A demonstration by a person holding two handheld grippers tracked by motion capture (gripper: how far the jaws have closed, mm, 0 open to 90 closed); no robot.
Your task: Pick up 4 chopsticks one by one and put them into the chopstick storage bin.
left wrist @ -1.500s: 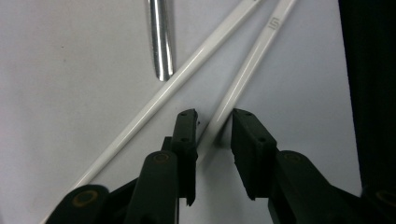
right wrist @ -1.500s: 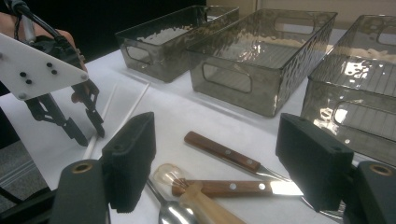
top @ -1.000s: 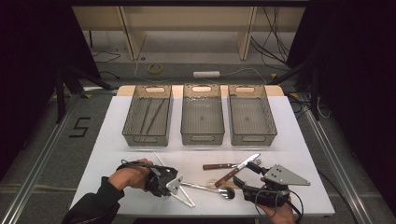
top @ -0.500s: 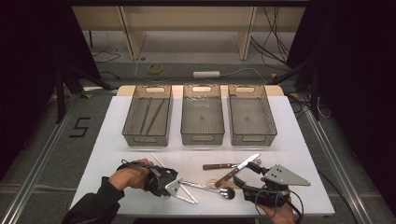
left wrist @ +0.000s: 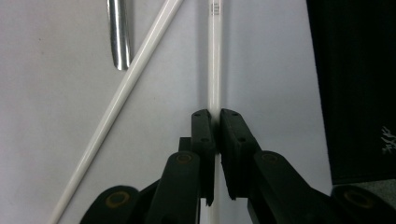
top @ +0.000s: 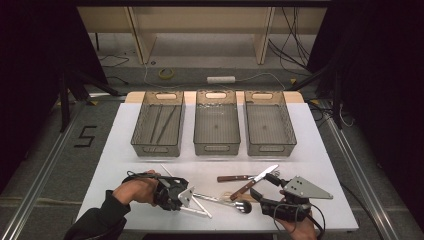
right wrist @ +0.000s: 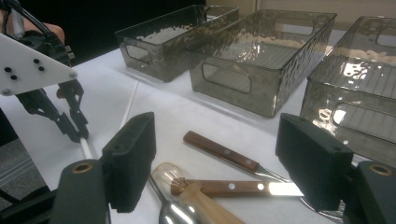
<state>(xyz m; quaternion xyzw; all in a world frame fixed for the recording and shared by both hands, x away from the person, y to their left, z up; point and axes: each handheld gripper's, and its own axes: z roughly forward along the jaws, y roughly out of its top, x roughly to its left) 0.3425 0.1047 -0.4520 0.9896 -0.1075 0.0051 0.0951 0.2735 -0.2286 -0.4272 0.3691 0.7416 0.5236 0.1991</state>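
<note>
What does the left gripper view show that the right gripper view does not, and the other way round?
The left gripper view looks straight down its own black jaws: the left gripper has just been closing and is now shut on a white chopstick, with a second white chopstick lying slanted beside it and a metal handle end above. The right gripper view adds three smoked plastic bins, two wooden-handled knives and a spoon between the open right gripper jaws. Both share the white tabletop, the left gripper and its chopstick.
</note>
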